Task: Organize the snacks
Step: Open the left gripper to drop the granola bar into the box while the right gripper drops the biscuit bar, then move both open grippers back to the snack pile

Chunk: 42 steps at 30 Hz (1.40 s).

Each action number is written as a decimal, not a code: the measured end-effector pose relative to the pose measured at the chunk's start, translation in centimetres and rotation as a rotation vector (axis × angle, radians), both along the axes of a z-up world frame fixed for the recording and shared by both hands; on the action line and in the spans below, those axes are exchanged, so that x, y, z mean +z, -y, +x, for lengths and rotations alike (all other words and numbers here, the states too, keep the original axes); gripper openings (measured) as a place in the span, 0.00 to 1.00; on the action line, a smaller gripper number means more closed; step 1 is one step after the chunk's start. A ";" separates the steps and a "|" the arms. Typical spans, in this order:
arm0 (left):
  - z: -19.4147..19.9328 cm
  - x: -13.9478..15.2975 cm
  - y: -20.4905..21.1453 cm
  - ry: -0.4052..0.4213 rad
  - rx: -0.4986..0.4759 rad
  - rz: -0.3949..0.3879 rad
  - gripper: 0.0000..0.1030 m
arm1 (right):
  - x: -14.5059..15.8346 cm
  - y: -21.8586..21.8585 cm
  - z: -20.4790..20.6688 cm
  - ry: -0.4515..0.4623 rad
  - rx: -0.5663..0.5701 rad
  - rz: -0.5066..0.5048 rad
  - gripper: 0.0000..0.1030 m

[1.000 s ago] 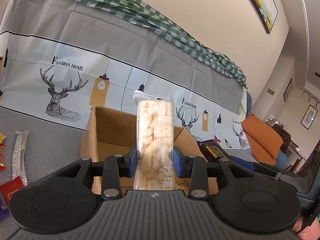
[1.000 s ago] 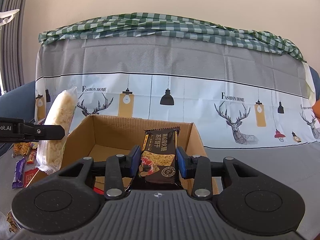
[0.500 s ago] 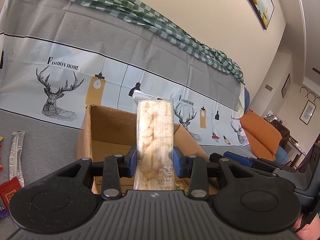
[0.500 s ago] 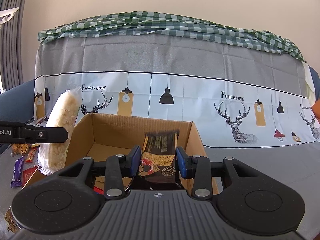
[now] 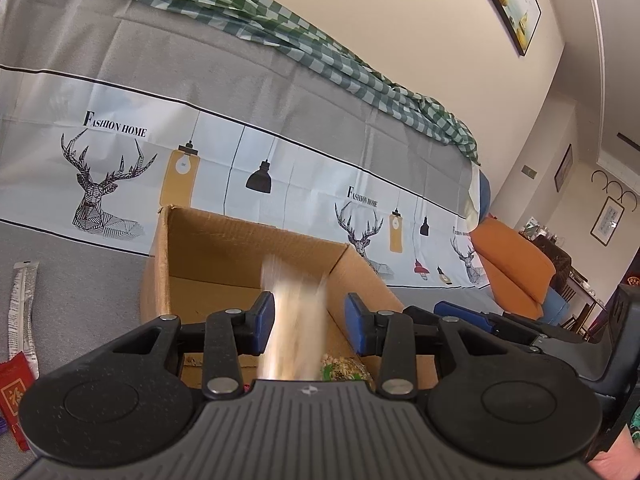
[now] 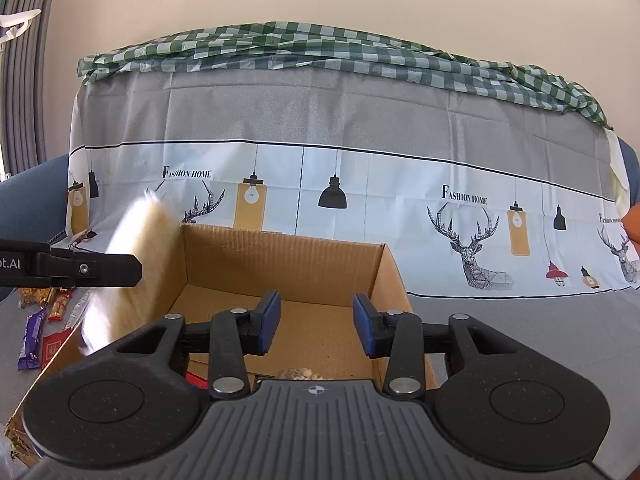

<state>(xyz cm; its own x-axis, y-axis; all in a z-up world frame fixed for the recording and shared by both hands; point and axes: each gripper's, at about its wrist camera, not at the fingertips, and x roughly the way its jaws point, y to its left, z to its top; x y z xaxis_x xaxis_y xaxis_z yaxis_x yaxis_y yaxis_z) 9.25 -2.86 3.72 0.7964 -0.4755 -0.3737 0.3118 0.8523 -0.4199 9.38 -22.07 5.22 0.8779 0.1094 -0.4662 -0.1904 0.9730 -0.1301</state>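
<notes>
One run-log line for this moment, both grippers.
left gripper: open, pale snack pack blurred between | right gripper: jaws just opening, empty | cardboard box: beneath

A grey cloth [image 6: 520, 332] covers the surface. On it stands an open cardboard box [image 6: 280, 264]. Loose snack packets [image 6: 34, 336] lie on the cloth left of the box, including a white one [image 5: 22, 304].
</notes>
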 end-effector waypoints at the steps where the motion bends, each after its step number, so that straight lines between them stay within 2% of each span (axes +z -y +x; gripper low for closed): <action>1: 0.0 0.0 0.0 -0.001 0.002 0.000 0.42 | 0.0 0.0 0.0 -0.001 0.001 -0.004 0.45; 5: 0.1 -0.1 -0.2 -0.010 0.007 -0.003 0.42 | 0.1 0.0 0.1 0.004 -0.005 -0.011 0.53; 20: -0.2 0.1 -1.5 -0.022 0.050 0.013 0.42 | -0.1 -0.8 0.3 0.008 -0.032 -0.025 0.54; 22: -0.5 0.1 -2.0 -0.029 0.059 0.023 0.42 | -0.1 -1.2 0.2 0.023 -0.038 -0.020 0.59; 24: -0.9 0.2 -2.5 -0.028 0.073 0.041 0.45 | 0.1 -1.6 0.0 0.041 -0.043 -0.004 0.72; 26: -1.6 0.5 -3.0 -0.012 0.091 0.060 0.53 | 0.2 -2.2 -0.2 0.058 -0.052 0.010 0.76; 30: -3.4 1.6 -4.0 0.053 0.115 0.118 0.62 | 0.7 -3.7 -0.7 0.092 -0.071 0.040 0.82; 33: -4.1 2.3 -5.1 0.067 0.086 0.156 0.65 | 0.8 -4.8 -0.7 0.069 -0.080 0.087 0.83; 36: -4.2 2.8 -6.8 0.060 0.110 0.199 0.69 | 1.0 -6.1 -1.0 0.061 -0.074 0.139 0.83; 38: -3.8 3.1 -8.4 0.036 0.099 0.214 0.73 | 1.0 -7.2 -1.3 0.047 -0.041 0.161 0.83; 42: -2.6 2.4 -11.7 -0.023 0.124 0.244 0.74 | 1.0 -9.8 -1.8 0.040 0.019 0.159 0.83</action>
<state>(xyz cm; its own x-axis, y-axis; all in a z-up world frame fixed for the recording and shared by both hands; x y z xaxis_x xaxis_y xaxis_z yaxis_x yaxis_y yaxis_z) 6.67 8.86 6.12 0.8329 -0.2684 -0.4840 0.1913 0.9602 -0.2034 7.57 -12.25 6.19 0.8923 0.1959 -0.4067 -0.2068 0.9782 0.0176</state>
